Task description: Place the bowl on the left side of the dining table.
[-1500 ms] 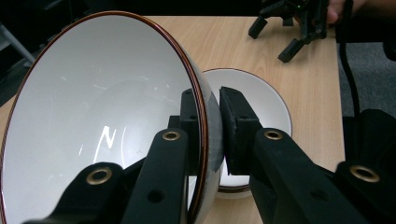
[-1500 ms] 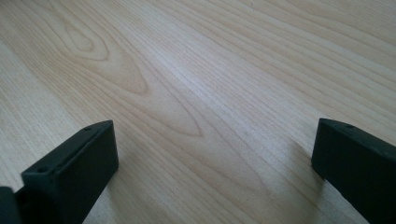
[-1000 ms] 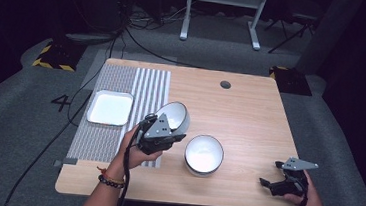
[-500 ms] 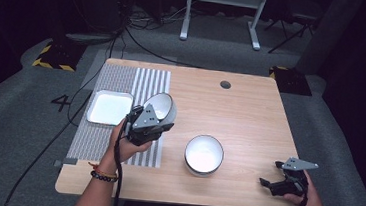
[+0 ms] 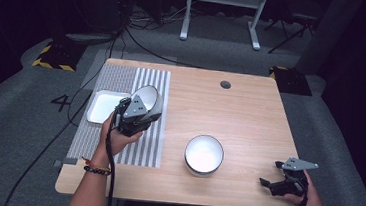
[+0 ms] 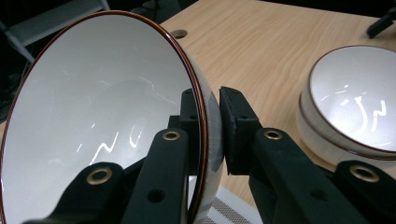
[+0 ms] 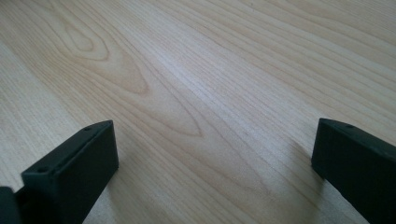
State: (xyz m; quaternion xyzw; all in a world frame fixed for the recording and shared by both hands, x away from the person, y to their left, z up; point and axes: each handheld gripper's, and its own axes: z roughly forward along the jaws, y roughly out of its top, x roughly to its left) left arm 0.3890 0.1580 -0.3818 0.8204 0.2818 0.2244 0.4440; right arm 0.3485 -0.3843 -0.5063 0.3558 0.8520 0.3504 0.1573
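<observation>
**Left tool clamps tilted bowl over striped mat**

Left tool [image 5: 137, 113] is closed on the rim of a white bowl [image 5: 150, 100], one jaw inside, one outside, w/ the bowl tipped on its side above the striped mat [image 5: 122, 85] near the worktop [image 5: 250, 114] left edge. Just beside it, toward that edge, a white square dish [image 5: 103, 105] lies on the mat. A second bowl [image 5: 204, 155] stands upright nr the front edge, approx mid-worktop. Right tool [image 5: 275, 183] rests at the front right corner, jaws wide apart, nothing btw them.
</observation>
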